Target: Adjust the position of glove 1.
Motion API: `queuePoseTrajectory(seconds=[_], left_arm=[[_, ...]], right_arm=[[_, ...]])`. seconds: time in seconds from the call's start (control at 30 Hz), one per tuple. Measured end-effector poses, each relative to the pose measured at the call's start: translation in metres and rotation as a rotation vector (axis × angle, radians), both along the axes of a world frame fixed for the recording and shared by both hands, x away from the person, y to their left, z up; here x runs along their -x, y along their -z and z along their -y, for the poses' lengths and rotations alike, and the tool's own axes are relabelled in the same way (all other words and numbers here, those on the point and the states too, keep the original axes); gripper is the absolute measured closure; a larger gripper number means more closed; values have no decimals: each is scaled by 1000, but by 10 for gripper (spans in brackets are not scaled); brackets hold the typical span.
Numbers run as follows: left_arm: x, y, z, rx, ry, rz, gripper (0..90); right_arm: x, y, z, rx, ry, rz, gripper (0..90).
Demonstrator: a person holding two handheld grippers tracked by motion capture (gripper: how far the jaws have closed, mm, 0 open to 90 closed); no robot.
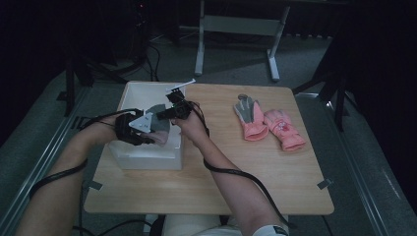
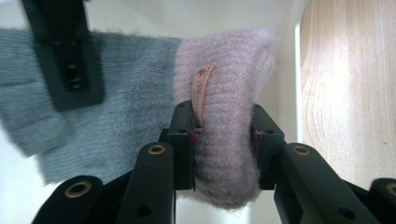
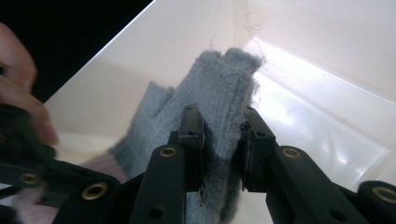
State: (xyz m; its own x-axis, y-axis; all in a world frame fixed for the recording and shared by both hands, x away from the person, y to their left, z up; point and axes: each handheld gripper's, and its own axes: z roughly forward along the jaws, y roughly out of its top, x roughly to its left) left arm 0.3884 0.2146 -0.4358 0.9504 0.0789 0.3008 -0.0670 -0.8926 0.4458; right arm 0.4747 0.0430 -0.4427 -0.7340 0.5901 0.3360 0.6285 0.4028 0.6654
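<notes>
Grey-and-pink knitted wool glove (image 2: 140, 93) hangs between my two grippers over the open white foam box (image 1: 147, 157) at the table's left. My left gripper (image 2: 223, 140) is clamped on the pink cuff, small tan label showing; my right gripper (image 3: 223, 144) pinches the grey finger end. Glove is soft, fuzzy, stretched flat, low inside the box walls but not yet lying on the bottom as far as I can tell. Left to do, I judge: let go of it. Two padded pink-and-grey gloves (image 1: 269, 124) lie side by side on the wooden table (image 1: 246, 182), well apart from the box.
</notes>
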Motion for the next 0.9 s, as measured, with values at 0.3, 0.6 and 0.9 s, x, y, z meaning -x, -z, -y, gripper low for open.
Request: queuePoseTrajectory(seconds=[0.3,0.6,0.9], left_arm=[[-14,20,15,-157,-23,-27,632],[-19,33,21,-185,-87,-112,517],[-11,6,12,-77,-229,-43,415]], right_arm=[[-4,-5,-1,88,28,51,563],[-5,-9,24,22,32,23,533],[7,-24,53,-31,12,56,505]])
